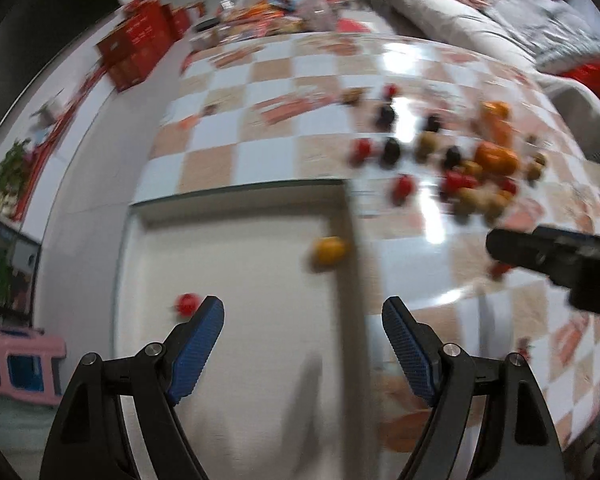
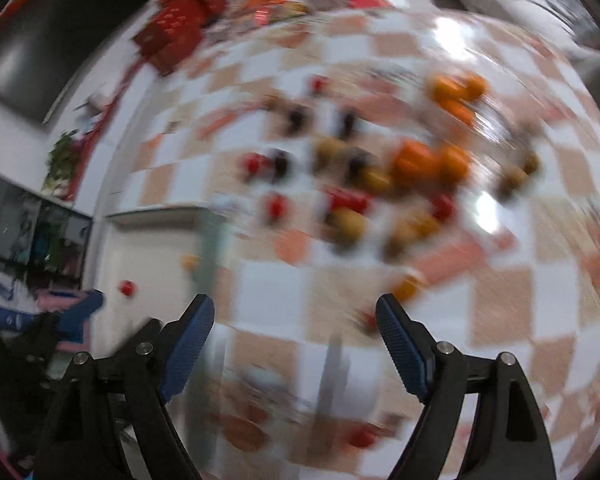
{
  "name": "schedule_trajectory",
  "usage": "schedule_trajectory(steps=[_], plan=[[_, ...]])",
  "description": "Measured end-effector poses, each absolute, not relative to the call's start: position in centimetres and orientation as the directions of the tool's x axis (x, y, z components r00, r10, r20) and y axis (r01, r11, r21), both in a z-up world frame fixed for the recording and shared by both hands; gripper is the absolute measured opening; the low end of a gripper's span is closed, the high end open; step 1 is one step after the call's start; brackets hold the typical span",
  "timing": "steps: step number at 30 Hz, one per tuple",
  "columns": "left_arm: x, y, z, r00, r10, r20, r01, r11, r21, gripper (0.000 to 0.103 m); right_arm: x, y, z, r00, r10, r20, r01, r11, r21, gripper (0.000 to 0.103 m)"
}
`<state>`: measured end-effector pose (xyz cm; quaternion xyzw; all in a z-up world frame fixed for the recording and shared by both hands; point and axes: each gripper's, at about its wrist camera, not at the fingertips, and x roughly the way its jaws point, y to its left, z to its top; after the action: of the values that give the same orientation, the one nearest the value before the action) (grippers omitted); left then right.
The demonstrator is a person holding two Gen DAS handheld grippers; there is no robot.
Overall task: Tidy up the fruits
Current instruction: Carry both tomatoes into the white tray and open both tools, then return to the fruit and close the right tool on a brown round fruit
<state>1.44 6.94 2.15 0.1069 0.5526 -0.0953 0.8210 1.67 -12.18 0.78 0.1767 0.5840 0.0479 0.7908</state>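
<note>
Fruit lies scattered in a loose cluster (image 1: 452,160) on the far right part of the checkered tablecloth (image 1: 268,128), and both views are smeared with motion blur, so I can only sort it by colour: several orange mandarins (image 1: 496,156), dark plum-like pieces (image 1: 390,152), small red ones (image 1: 404,188) and some yellowish-brown ones (image 1: 476,200). My left gripper (image 1: 303,312) hangs over a white tray (image 1: 228,360) that sits at the near left corner of the table, its far edge just beside the nearest fruit. My left jaws stand wide apart with nothing between the blue pads (image 1: 198,344). Two pieces already lie in the tray: a small red fruit (image 1: 187,305) close to my left finger, and a yellow-orange one (image 1: 330,250) against the tray's right wall.

My right gripper (image 2: 296,312) is held above the cloth, nearer the cluster (image 2: 380,176), and its jaws are also spread wide and empty. From the left wrist view it shows as a black body (image 1: 556,256) coming in from the right edge. Near its right finger I make out a small orange fruit (image 2: 406,286), though I cannot tell whether it touches the pad.

Red boxes (image 1: 136,48) and a grey sofa (image 1: 480,12) stand beyond the table.
</note>
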Motion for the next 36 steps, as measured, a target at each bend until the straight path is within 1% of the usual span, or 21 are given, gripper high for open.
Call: schedule_trajectory(steps=[5,12,22,29,36], plan=[[0.6,1.9,2.0,0.349,-0.09,-0.933,0.363,0.93,0.046,0.083,-1.3,-17.5,-1.2,0.278,0.223,-0.934,0.258,0.92,0.296,0.086],[-0.4,-2.5,0.5,0.303,-0.101,-0.948,0.419,0.907,0.037,0.083,-3.3,-21.8,-2.1,0.268,0.191,-0.944,0.326,0.904,0.275,0.086],[0.6,-6.3,-1.6,0.271,-0.104,-0.957,0.392,0.92,0.011,0.083,-3.1,-24.6,-2.7,0.267,0.175,-0.948,0.33,0.908,0.26,0.086],[1.4,-8.0,-2.9,0.272,-0.086,-0.959,0.369,0.929,0.022,0.083,-0.6,-25.9,-3.4,0.28,0.152,-0.948,0.305,0.922,0.238,0.085],[1.8,-8.7,-4.3,0.242,-0.078,-0.967,0.333,0.943,0.008,0.083,2.9,-26.1,-4.1,0.309,0.102,-0.946,0.252,0.95,0.185,0.085]])
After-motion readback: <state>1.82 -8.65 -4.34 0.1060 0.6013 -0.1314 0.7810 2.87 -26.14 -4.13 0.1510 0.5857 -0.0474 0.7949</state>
